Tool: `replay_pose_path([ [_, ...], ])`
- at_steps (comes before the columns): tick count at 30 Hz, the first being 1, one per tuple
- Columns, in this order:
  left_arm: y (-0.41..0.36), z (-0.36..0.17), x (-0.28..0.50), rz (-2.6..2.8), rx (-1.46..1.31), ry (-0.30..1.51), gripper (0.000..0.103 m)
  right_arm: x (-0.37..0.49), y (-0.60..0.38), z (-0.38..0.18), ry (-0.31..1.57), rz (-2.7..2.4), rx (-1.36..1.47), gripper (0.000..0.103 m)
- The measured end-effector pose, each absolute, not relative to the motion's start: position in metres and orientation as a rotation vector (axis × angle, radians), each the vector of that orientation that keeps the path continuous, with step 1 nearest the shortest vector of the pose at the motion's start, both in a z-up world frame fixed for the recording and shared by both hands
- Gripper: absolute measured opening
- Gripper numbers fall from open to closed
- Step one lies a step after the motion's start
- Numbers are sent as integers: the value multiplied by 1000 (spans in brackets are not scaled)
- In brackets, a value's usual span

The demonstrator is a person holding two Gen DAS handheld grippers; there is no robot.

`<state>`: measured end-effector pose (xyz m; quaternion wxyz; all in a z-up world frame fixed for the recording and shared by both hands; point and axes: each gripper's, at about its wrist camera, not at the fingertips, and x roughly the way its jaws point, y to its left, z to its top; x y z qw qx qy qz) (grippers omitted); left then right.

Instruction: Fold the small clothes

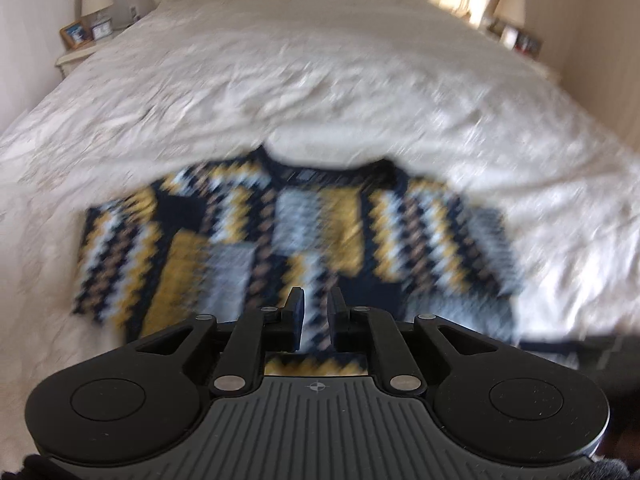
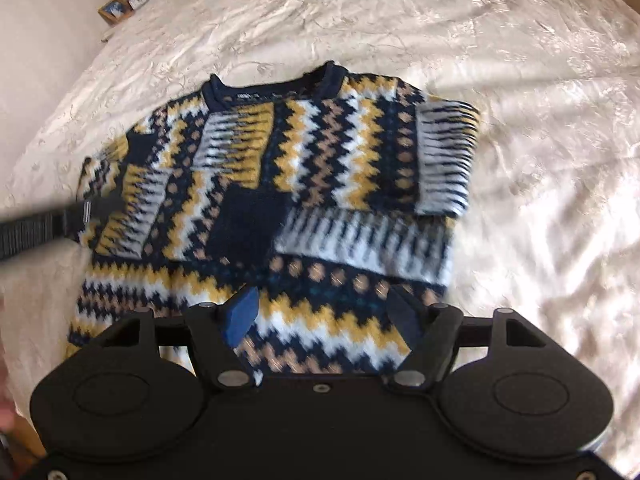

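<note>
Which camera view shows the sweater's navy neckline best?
The right wrist view: the neckline is fairly sharp and the whole sweater lies in frame. The left wrist view shows the neckline motion-blurred.
</note>
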<state>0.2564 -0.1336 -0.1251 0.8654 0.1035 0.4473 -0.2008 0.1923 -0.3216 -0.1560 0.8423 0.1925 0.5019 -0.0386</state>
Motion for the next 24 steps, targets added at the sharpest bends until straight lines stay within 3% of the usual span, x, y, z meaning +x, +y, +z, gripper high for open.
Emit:
replay_pose_path([
  [13, -35, -206, 267, -315, 244, 1228, 12, 260, -293, -194, 1028, -70, 421, 69],
  [18, -20, -225, 275, -366, 183, 1250, 13, 276, -286, -212, 1073, -66, 405, 84],
  [21, -19, -229, 278, -388, 180, 1258, 14, 283, -284, -220, 1098, -54, 450, 101],
  [24, -22, -231, 280, -410, 210, 1258, 15, 291, -277, -225, 1131, -63, 444, 103],
])
